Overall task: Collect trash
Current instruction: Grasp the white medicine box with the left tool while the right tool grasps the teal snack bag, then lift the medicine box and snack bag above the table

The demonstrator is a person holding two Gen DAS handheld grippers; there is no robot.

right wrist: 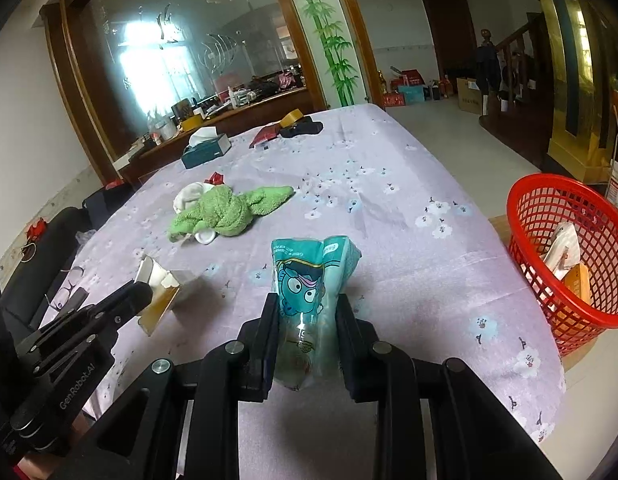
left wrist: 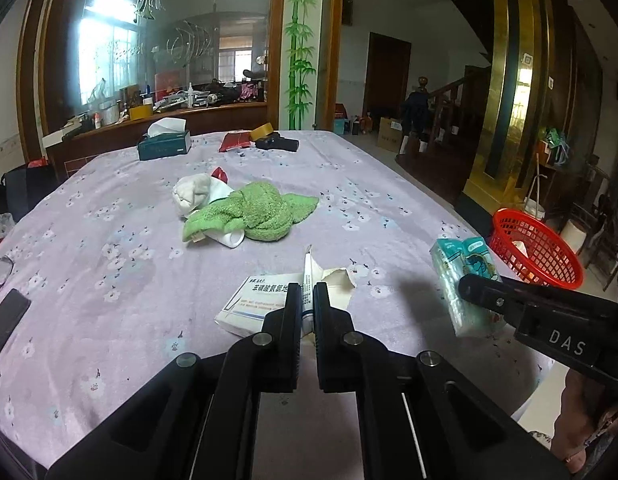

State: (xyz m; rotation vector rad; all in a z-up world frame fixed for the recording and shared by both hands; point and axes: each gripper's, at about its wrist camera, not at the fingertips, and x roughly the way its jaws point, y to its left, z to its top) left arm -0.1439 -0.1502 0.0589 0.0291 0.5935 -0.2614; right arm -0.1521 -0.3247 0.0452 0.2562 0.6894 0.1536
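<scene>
One white medicine carton (left wrist: 251, 302), torn open and flattened, is clamped in the left gripper (left wrist: 307, 294), left of one crumpled teal cartoon tissue pack (right wrist: 309, 280) pinched by the right gripper (right wrist: 307, 304), left of the one red basket (right wrist: 525, 216).

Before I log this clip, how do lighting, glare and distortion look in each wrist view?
Left wrist view: the bright window blows out behind hazy glass, fisheye bends the table edge, corners vignette dark; the tube in the left tongs stays readable. Right wrist view: same window glare, curved walls; the teal packet in the right tongs is sharp, and the red basket is evenly lit.
</scene>
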